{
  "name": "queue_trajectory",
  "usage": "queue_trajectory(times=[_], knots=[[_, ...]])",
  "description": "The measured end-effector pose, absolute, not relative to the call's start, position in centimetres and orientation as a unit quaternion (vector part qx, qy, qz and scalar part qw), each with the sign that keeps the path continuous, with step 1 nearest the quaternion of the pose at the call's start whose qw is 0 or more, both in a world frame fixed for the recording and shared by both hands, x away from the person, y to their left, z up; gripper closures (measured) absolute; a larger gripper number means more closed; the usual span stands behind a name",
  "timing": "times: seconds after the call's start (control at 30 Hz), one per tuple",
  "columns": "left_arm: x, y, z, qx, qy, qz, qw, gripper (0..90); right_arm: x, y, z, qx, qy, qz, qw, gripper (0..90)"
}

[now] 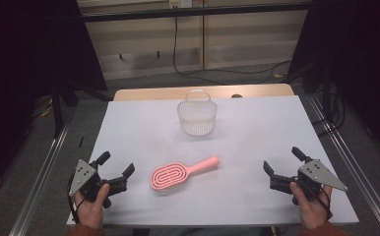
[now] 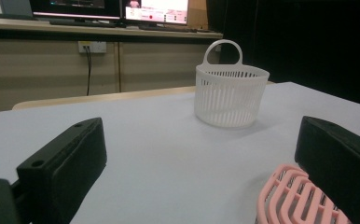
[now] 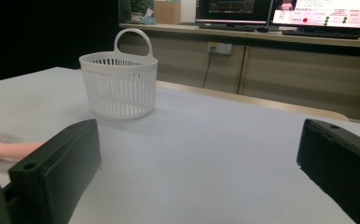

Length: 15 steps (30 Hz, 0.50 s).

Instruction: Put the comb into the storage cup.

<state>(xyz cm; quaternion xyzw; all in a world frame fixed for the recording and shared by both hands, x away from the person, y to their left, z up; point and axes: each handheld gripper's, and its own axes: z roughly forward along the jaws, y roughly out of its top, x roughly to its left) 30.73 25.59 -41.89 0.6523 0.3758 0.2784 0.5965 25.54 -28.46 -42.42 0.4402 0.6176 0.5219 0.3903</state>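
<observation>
Nothing done yet: pink hairbrush (image 1: 178,175) lies lower centre, untouched; white basket (image 1: 197,118) upper centre, empty; left gripper (image 1: 115,168) and right gripper (image 1: 282,160) jaws apart, holding nothing

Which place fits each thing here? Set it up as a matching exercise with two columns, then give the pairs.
1. hairbrush
2. basket
3. left gripper
4. right gripper

a. far middle of the table
b. near right corner, jaws open
c. near middle, lying flat
d. near left corner, jaws open

Pairs: 1-c, 2-a, 3-d, 4-b
</observation>
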Motion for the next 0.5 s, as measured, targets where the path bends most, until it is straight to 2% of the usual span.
queue_trajectory(times=[0.5], knots=[[31.52,25.62,-41.52,0.688,0.361,0.227,0.588,3.1,25.85,-28.52,-42.62,0.444,0.618,0.522,0.385,0.0]])
